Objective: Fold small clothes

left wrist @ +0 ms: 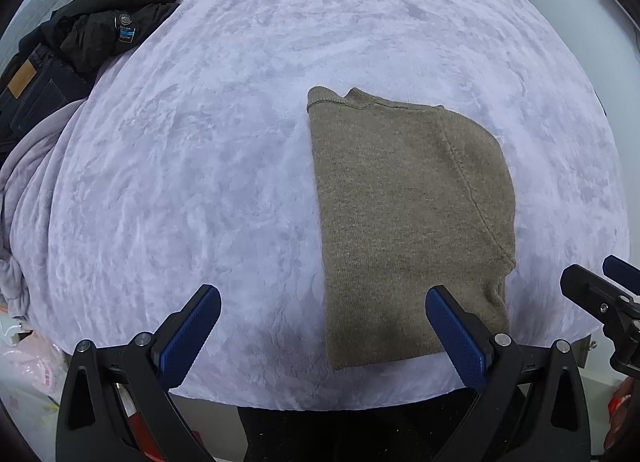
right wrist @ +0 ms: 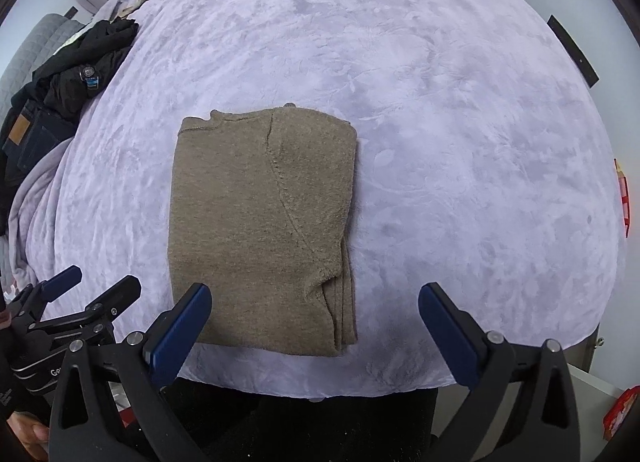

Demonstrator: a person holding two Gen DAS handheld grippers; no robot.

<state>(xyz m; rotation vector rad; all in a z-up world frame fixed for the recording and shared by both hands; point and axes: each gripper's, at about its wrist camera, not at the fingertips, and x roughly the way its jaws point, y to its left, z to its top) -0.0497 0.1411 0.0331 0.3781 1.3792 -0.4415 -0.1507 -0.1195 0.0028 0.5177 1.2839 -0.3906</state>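
Nearest in each wrist view are the tools themselves: the left gripper (left wrist: pixel 322 308) hangs over the near edge of the blanket (left wrist: pixel 240 142) with its blue pads spread wide and nothing between them, and the right gripper (right wrist: pixel 314 304) is likewise spread as wide as it goes, empty, its pads clear of the cloth below. Both point down at the sweater (right wrist: pixel 264 222), which lies on the blanket just beyond the fingertips, close to the near edge. Judging by how it lies, the sideways folds are done and the piece is a tall narrow rectangle, so the likely step is either one more fold, hem end up to the collar, or setting it aside. To do that fold well, take the two near corners at once, one per gripper, catching all the layers stacked along the right edge, lift only a little, and lay the near end evenly over the far end so the sides stay in line. The sweater is a brown-olive knit, soft and slightly fuzzy, with a curved sleeve seam running down its top layer and a ribbed collar at the far left corner. Farther off on the left, a dark clothes pile (left wrist: pixel 100 30) waits, with jeans (left wrist: pixel 36 90) beside it.
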